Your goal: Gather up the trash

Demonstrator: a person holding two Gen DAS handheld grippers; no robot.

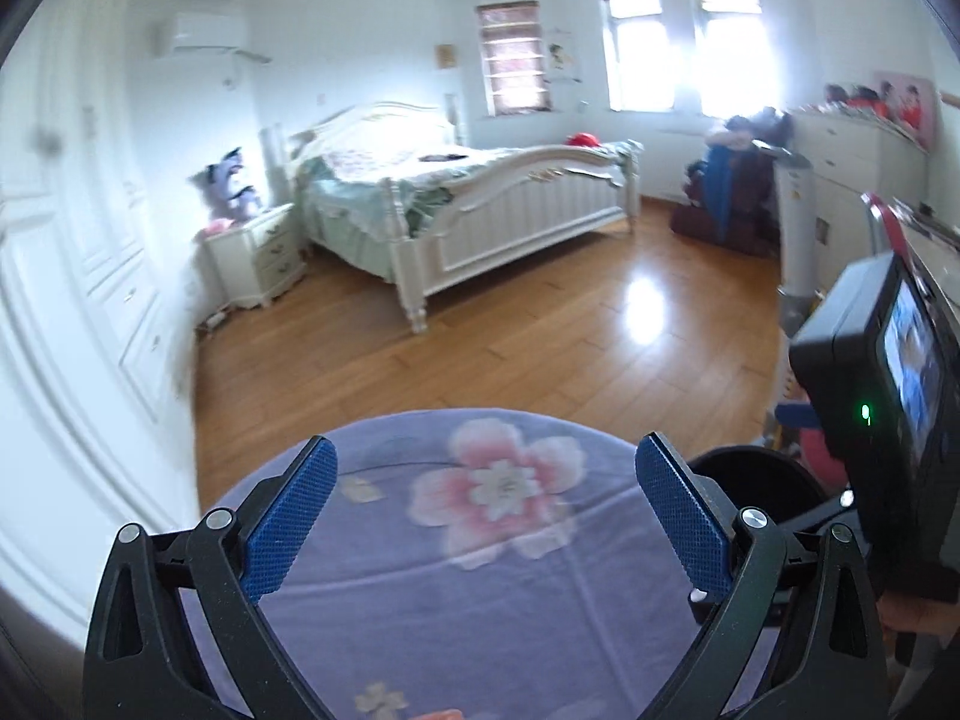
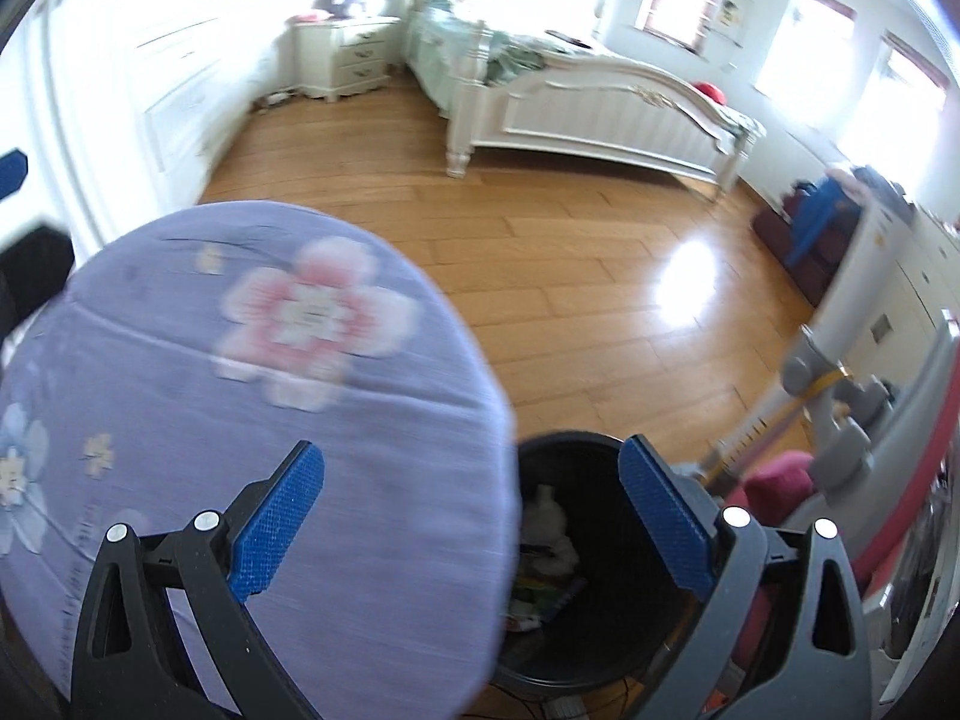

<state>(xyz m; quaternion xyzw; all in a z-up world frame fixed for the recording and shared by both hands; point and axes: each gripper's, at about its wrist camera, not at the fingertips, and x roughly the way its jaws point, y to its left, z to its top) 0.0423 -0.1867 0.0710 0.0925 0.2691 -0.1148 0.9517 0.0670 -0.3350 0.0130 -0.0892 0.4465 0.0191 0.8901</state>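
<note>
A black trash bin (image 2: 576, 570) stands on the floor beside a round table with a purple flowered cloth (image 2: 240, 396). White crumpled paper and colourful wrappers (image 2: 549, 546) lie inside the bin. My right gripper (image 2: 471, 483) is open and empty, held above the table's right edge and the bin's rim. My left gripper (image 1: 486, 474) is open and empty above the same cloth (image 1: 480, 570). The bin's rim (image 1: 750, 474) shows at the right in the left wrist view, next to my right gripper's camera body (image 1: 882, 384).
A white bed (image 1: 480, 204) and a nightstand (image 1: 255, 252) stand across the wooden floor (image 1: 510, 348). White wardrobe doors (image 1: 90, 300) run along the left. A white dresser (image 1: 852, 168), a pile of bags (image 1: 732, 192) and a grey stand (image 2: 840, 360) are on the right.
</note>
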